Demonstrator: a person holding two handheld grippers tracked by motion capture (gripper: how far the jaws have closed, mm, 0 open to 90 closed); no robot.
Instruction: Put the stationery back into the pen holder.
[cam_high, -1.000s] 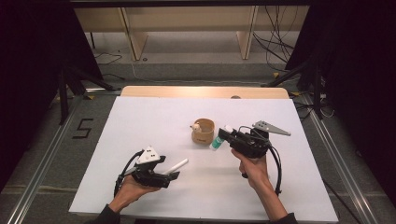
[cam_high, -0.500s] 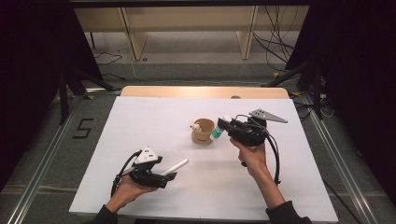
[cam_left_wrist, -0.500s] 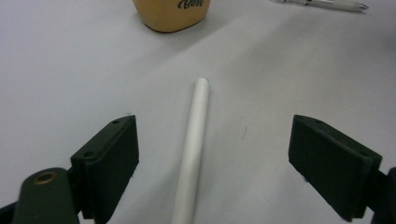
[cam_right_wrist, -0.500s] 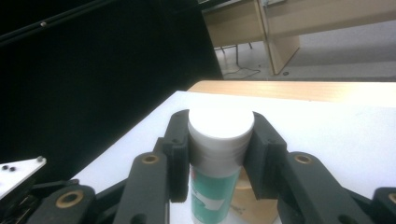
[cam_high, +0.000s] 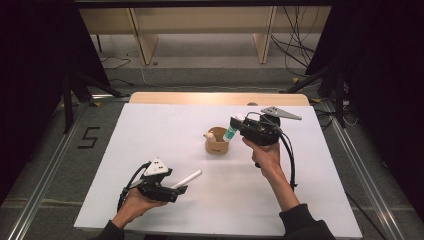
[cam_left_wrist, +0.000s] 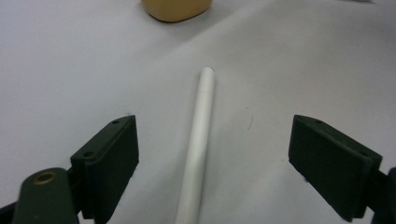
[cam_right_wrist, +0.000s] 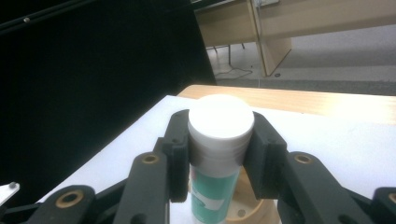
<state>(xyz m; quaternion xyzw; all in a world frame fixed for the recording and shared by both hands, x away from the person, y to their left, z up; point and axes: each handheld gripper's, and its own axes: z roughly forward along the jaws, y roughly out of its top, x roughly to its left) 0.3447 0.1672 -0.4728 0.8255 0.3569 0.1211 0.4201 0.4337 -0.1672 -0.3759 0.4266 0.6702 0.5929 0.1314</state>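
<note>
My right gripper (cam_high: 235, 123) (cam_right_wrist: 219, 154) is shut on a white-capped green and white tube (cam_high: 231, 132) (cam_right_wrist: 217, 158), cap uppermost. It holds the tube just above the right rim of a small tan wooden cup (cam_high: 216, 141) (cam_right_wrist: 254, 205). Something small and white (cam_high: 211, 135) sticks out of the cup at its left. Near the table's front left, my left gripper (cam_high: 181, 189) (cam_left_wrist: 212, 154) rests low and open. A white pen-like stick (cam_high: 187, 178) (cam_left_wrist: 198, 140) lies on the white tabletop between its jaws, untouched by either pad.
A light wooden strip (cam_high: 220, 98) borders the far edge of the white table (cam_high: 310, 200). Beyond it are wooden shelf legs (cam_high: 145, 45) and loose cables (cam_high: 300, 30) on the floor. Black curtains close both sides.
My right gripper has carried the tube up and to the left, from beside the cup to just over its rim. The left gripper and the white stick have stayed put.
</note>
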